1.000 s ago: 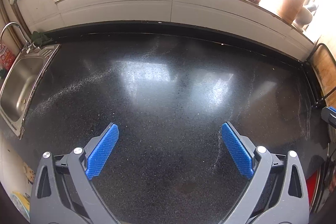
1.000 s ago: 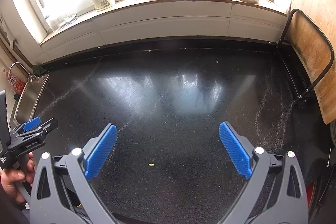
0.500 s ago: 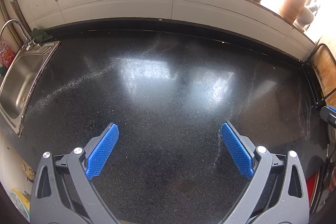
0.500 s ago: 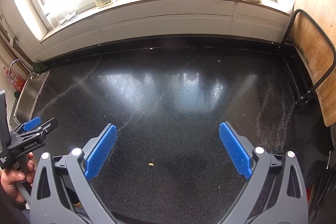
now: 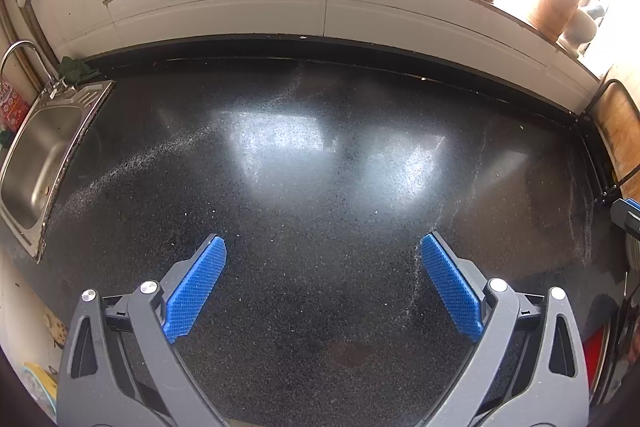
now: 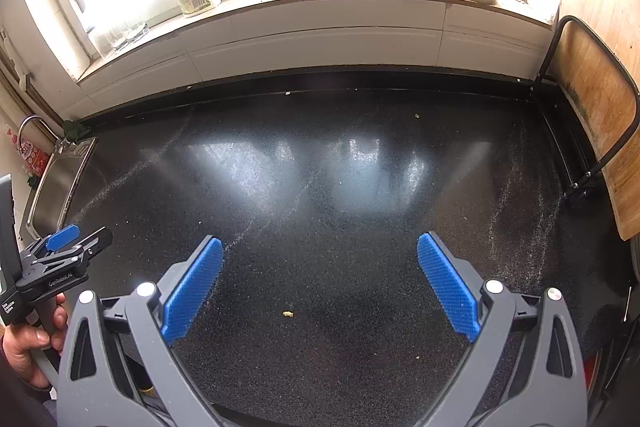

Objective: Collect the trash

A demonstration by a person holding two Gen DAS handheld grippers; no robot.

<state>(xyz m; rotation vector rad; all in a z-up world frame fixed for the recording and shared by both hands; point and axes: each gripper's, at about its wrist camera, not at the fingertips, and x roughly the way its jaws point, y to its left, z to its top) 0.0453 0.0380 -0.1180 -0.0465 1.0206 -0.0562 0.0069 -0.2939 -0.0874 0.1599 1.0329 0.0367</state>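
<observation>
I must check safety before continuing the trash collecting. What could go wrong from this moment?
The yellow crumb between the open right gripper fingers is tiny; the wide pads may push it away instead of pinching it. Other crumbs near the back wall could be overlooked. The open left gripper hovers close on the left, so a sideways move might make the grippers collide.
</observation>
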